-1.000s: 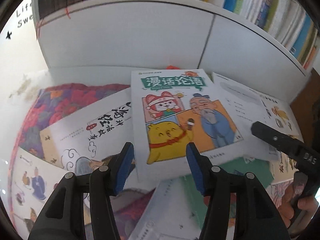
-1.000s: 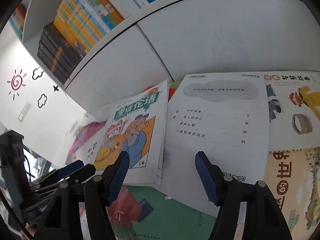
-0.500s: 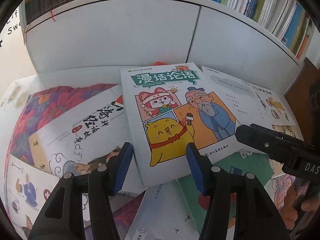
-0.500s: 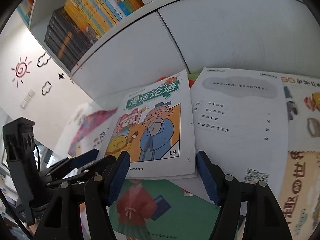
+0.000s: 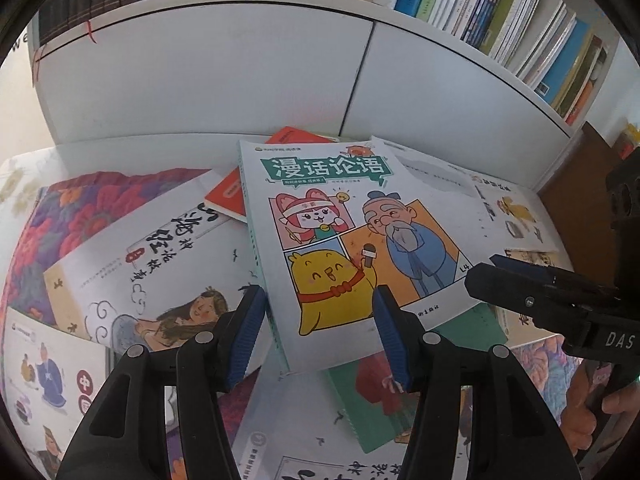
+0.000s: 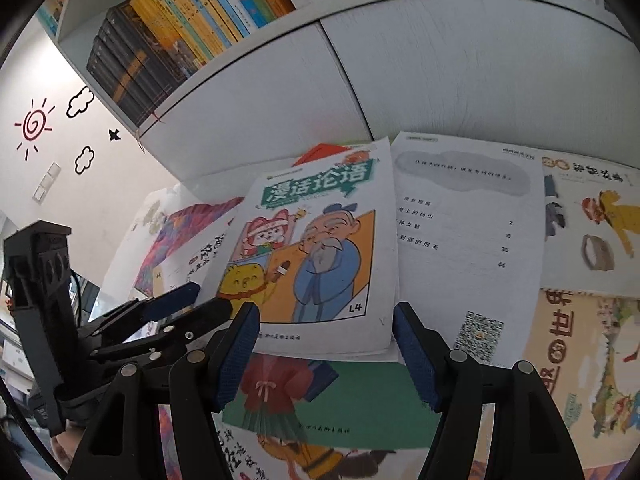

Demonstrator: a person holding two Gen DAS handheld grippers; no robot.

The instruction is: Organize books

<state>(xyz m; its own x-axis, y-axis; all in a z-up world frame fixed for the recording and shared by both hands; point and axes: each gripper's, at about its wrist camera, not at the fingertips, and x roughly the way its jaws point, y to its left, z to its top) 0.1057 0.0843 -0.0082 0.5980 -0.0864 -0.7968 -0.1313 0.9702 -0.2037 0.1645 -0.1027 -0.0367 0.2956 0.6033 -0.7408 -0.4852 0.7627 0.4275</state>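
From the left wrist camera, the left gripper (image 5: 318,320) hangs over a jumble of books with its blue-padded jaws apart and nothing between them; it is released. Just ahead of its tips lies the white-covered cartoon book with a green title banner (image 5: 344,240), face up on top of the pile. Its cover shows a pink-haired character, a yellow chick with a microphone and a bearded old man in a blue robe on orange panels. To the left of the claw sits a white book with black brush lettering (image 5: 160,264); an orange-red book (image 5: 228,196) pokes out beyond that. Off to the right, the black right gripper (image 5: 520,280) reaches in beside the cartoon book's lower corner. Beyond everything stands a white bookshelf (image 5: 240,80) packed with spines.

From the right wrist camera, the right gripper (image 6: 326,344) is also released, jaws wide, empty. The cartoon book (image 6: 320,248) lies directly beyond its tips, marked "L4" at the corner. Right of it rests a white contents page with a QR code (image 6: 468,240); beneath the claw, a green-covered book (image 6: 360,396). The left gripper (image 6: 188,300) shows at the left.
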